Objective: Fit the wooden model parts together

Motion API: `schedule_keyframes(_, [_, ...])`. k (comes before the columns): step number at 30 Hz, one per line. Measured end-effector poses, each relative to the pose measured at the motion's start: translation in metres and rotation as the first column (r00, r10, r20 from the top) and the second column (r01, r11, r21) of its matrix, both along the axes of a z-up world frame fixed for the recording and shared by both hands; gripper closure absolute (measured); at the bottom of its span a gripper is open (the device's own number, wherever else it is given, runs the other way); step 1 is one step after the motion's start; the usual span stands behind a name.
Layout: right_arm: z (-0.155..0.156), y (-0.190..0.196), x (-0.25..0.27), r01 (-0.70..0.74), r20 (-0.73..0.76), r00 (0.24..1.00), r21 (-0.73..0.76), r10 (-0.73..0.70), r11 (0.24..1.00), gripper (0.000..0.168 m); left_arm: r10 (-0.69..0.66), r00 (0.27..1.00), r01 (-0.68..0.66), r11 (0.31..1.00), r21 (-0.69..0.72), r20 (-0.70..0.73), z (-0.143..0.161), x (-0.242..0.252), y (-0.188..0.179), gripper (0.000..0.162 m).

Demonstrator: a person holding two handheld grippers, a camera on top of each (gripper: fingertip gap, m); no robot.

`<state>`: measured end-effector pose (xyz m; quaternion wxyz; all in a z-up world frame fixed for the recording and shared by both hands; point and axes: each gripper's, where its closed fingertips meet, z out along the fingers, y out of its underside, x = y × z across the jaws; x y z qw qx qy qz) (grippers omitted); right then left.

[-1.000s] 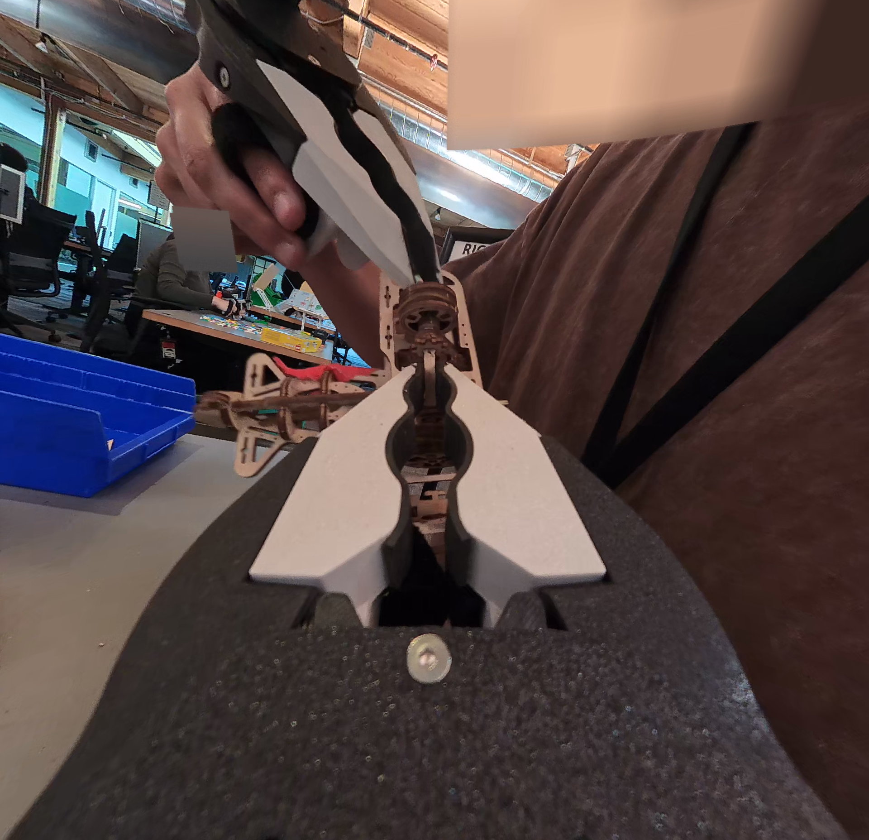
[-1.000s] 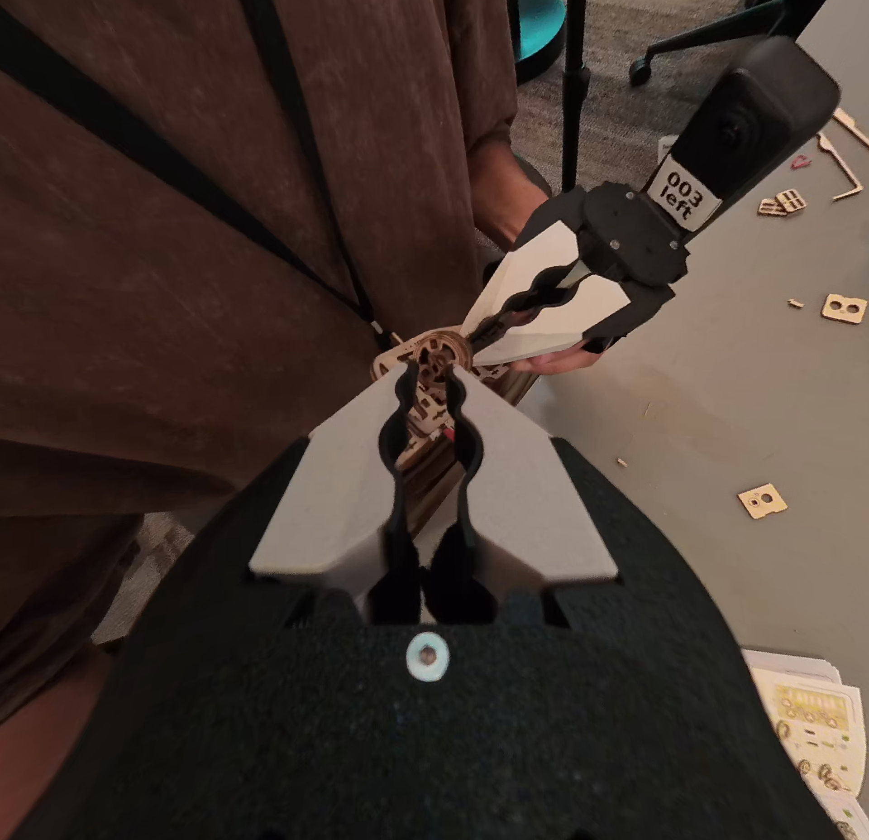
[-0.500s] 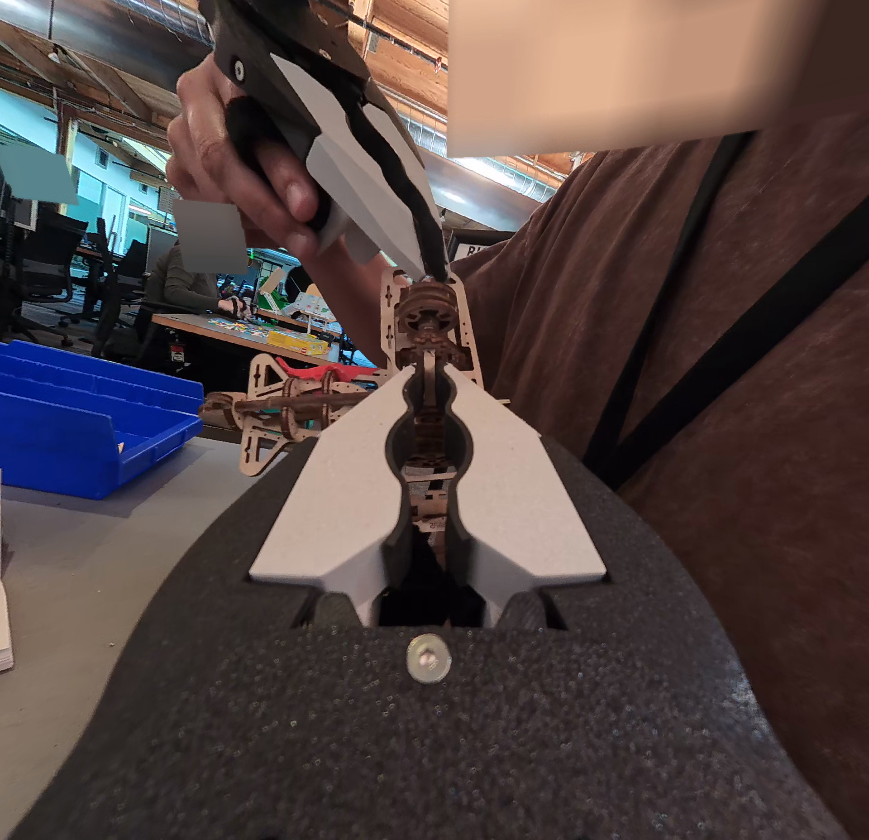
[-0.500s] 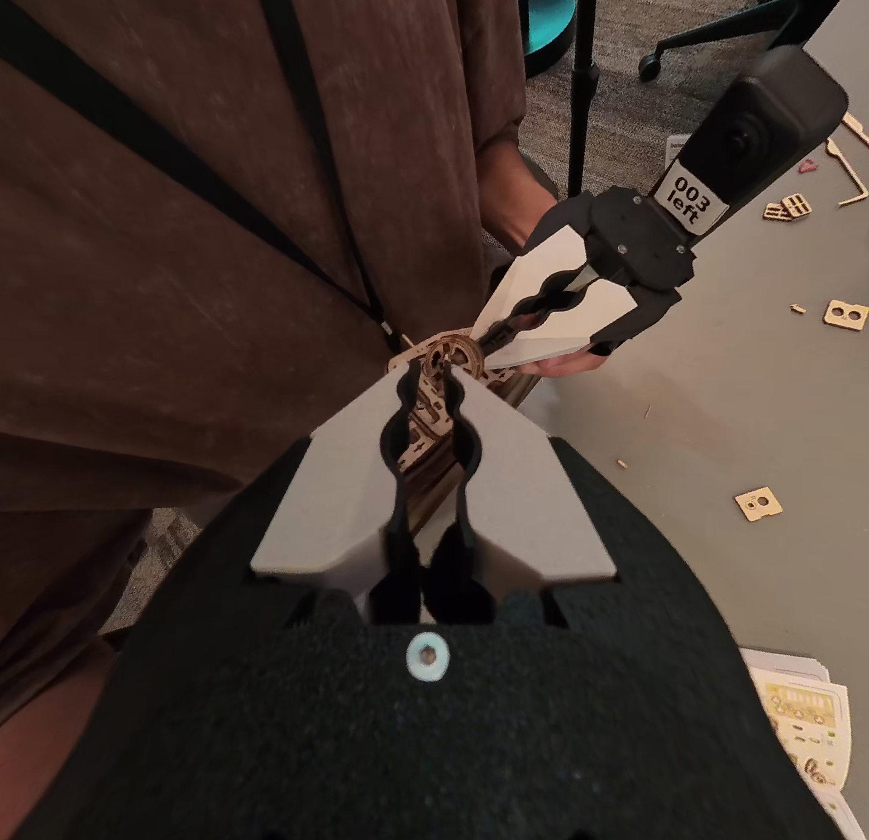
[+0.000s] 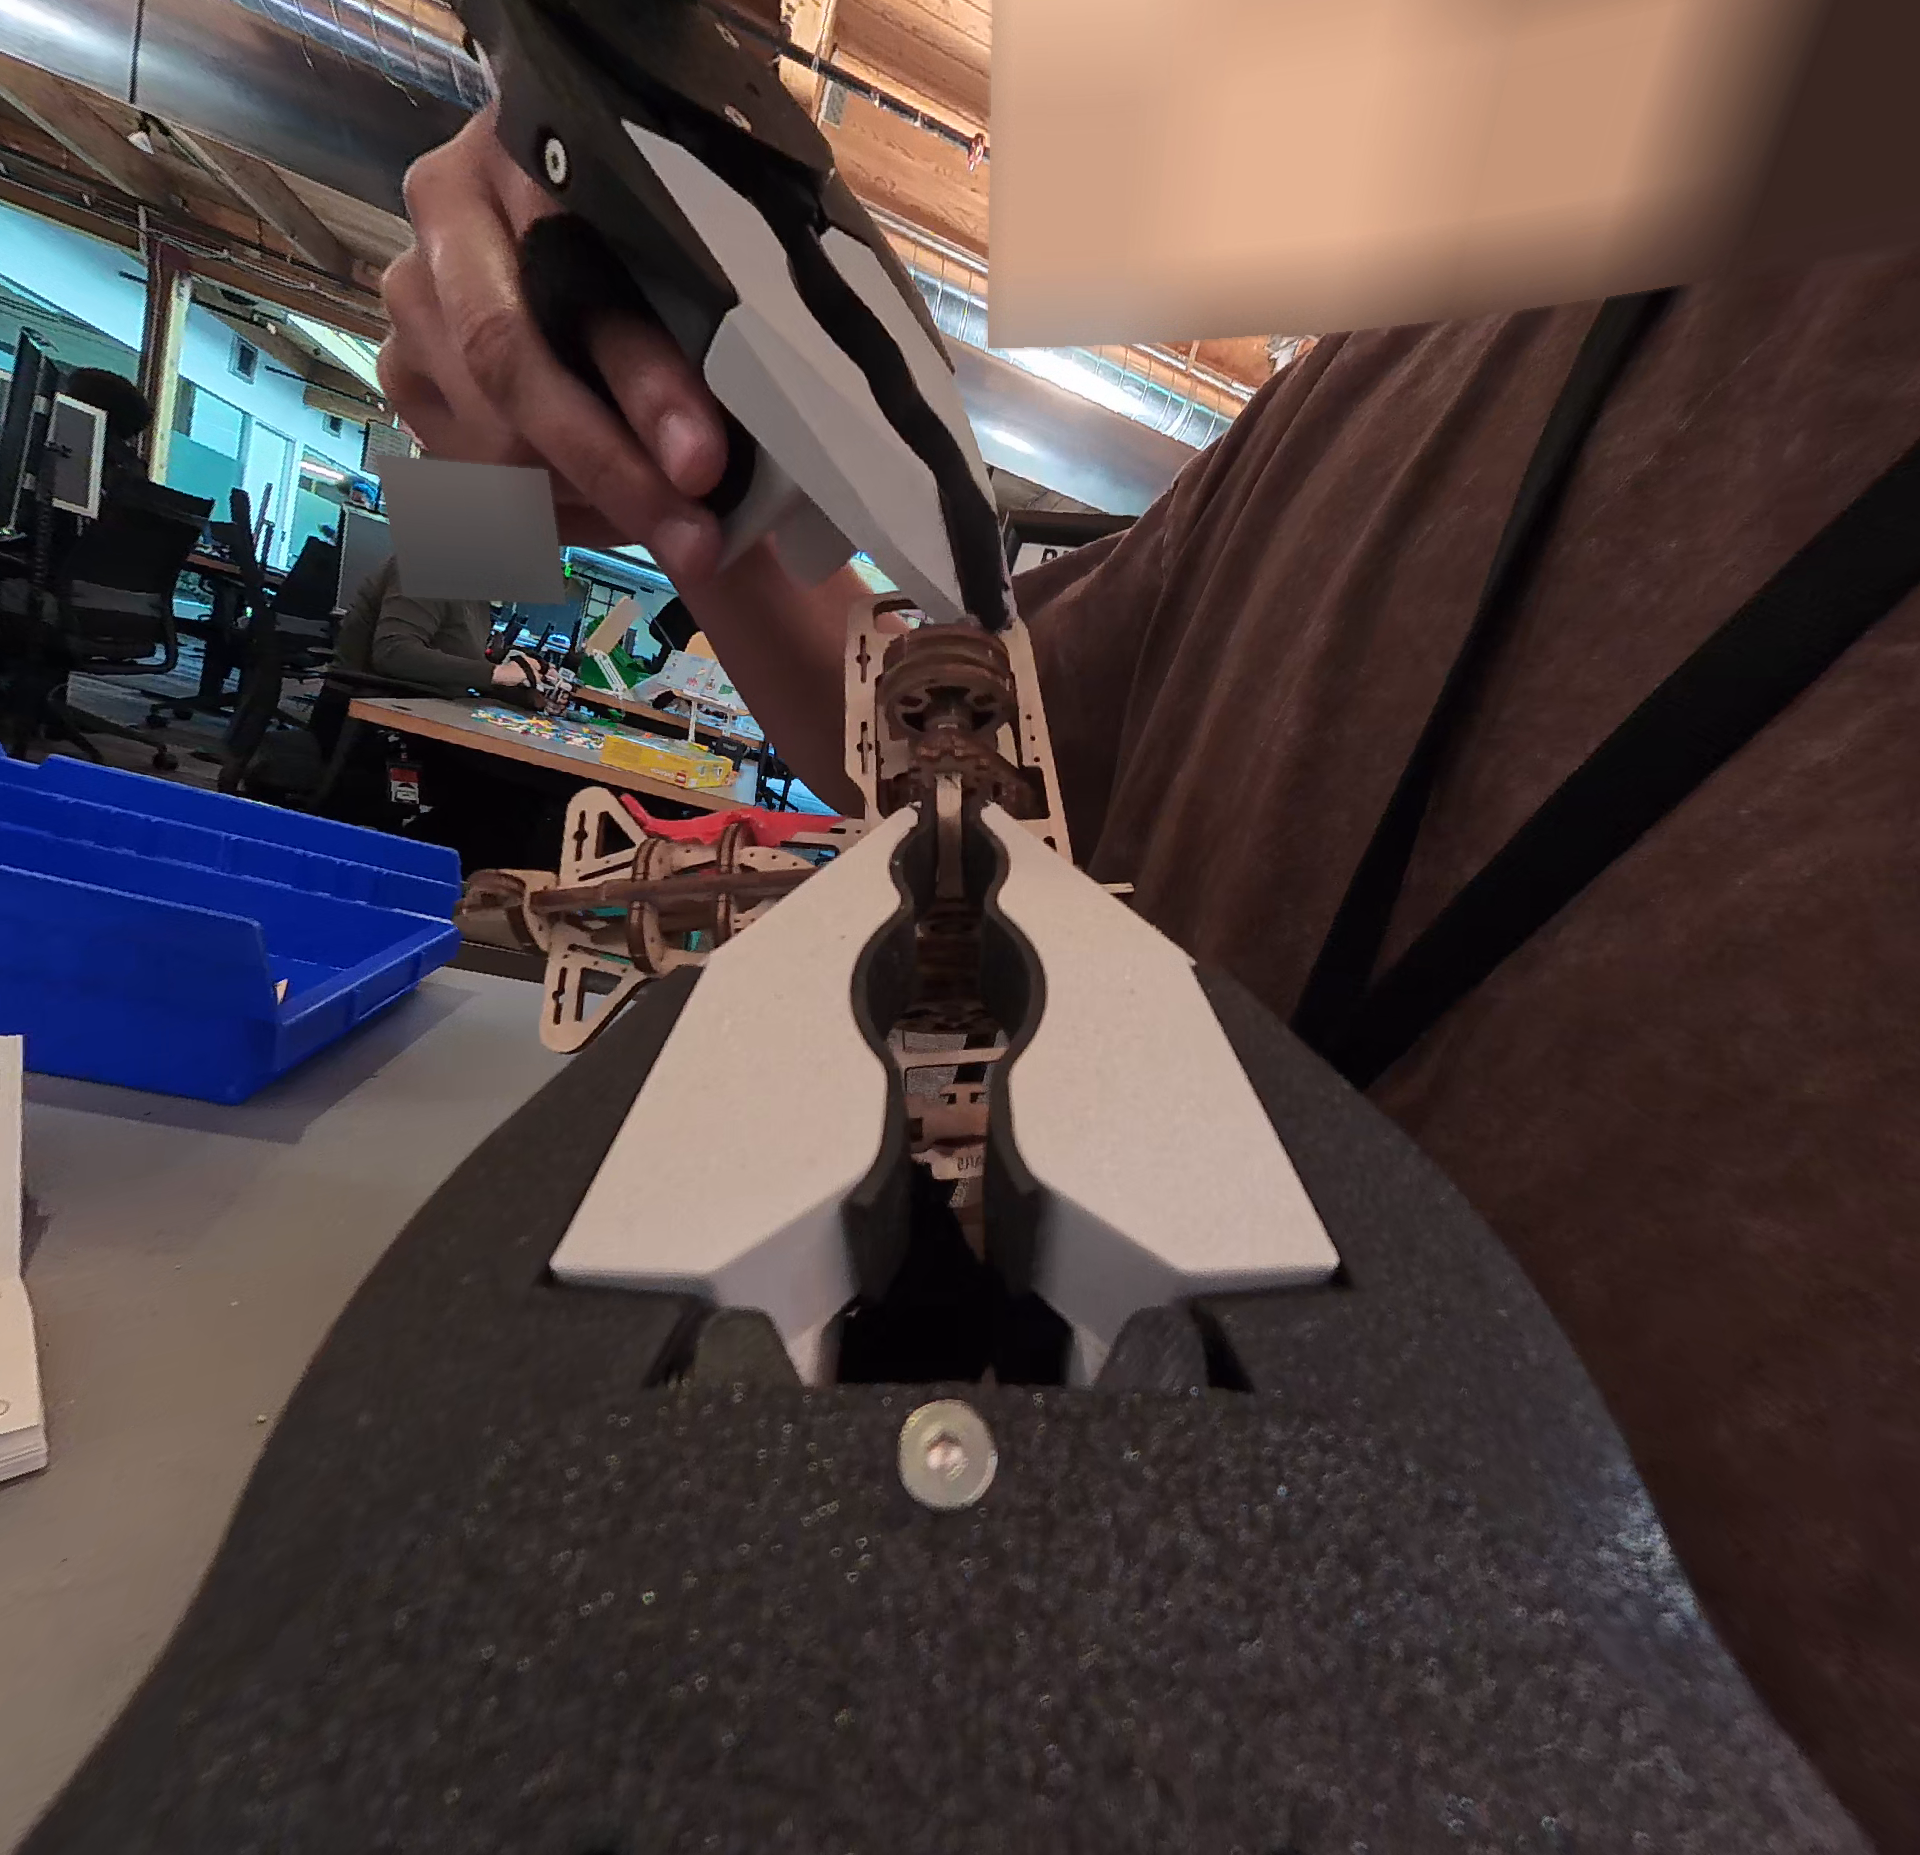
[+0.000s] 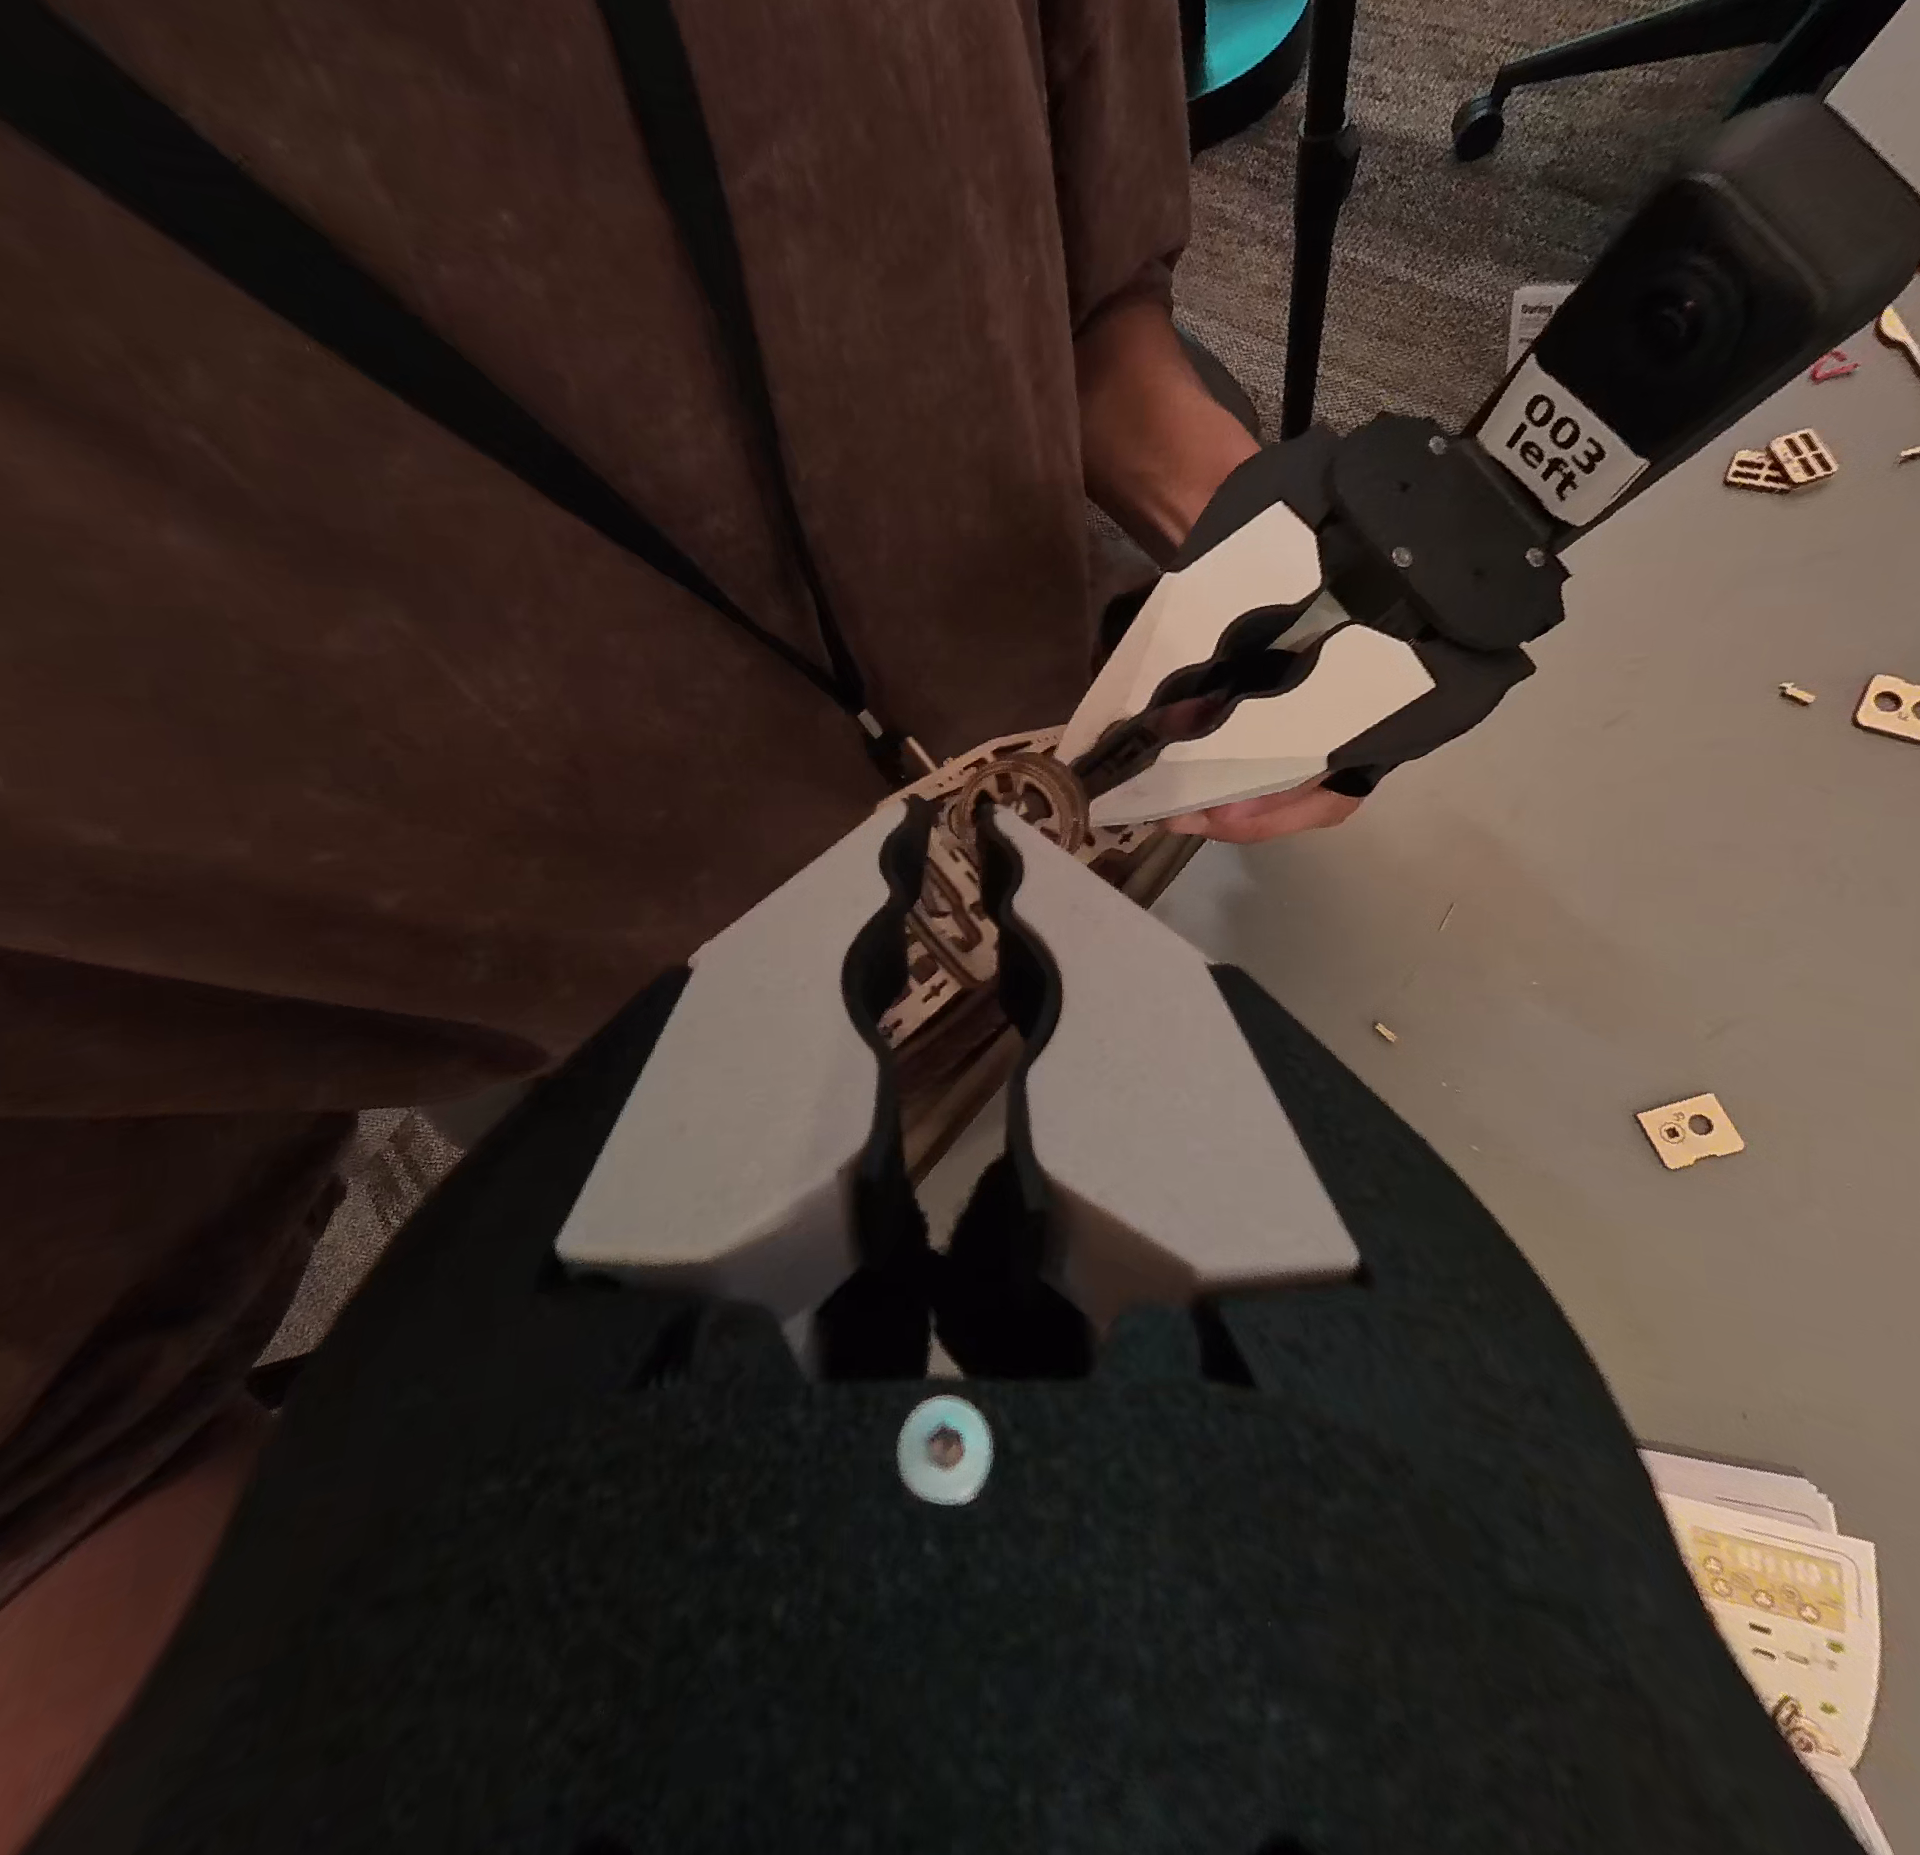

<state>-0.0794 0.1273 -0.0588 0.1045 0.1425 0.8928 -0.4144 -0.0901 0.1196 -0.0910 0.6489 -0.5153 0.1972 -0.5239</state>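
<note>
A light wooden model frame (image 5: 1039,725) with a dark wooden wheel (image 5: 943,662) at its top is held up in front of a person in a brown shirt. My left gripper (image 5: 948,818) is shut on a thin plate of the model below the wheel. My right gripper (image 5: 971,610) comes down from the upper left, and its tips pinch the wheel's top rim. In the right wrist view my right gripper (image 6: 954,818) is narrowly shut at the wheel (image 6: 1029,797). The left gripper (image 6: 1086,766) reaches in from the right. The model's lower part is hidden behind the fingers.
A second wooden assembly (image 5: 644,901) with a red piece lies on the grey table (image 6: 1558,974) beside a blue bin (image 5: 208,932). Loose wooden pieces (image 6: 1688,1135) and instruction sheets (image 6: 1787,1618) lie on the table. Papers (image 5: 16,1286) sit at the left edge. The tips of one gripper are about 4 cm away from the tips of the other.
Both grippers keep their hold. The right gripper and its hand have shifted slightly up and to the right over the wheel; the held model has barely moved.
</note>
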Motion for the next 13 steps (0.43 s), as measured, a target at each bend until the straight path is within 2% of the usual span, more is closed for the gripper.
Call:
schedule_keyframes(1, [-0.0002, 0.0003, 0.0006, -0.002, 0.003, 1.000, 0.001, 0.002, 1.000, 0.161, 0.000, 1.000, 0.000, 1.000, -0.001, -0.002, -0.0003, 0.0000, 0.0000, 0.162])
schedule_keyframes(13, [-0.0057, 0.0017, 0.0025, -0.019, 0.056, 0.998, 0.058, 0.016, 0.998, 0.161, 0.029, 0.999, -0.029, 1.000, -0.005, -0.026, -0.0028, -0.0006, 0.0030, 0.162])
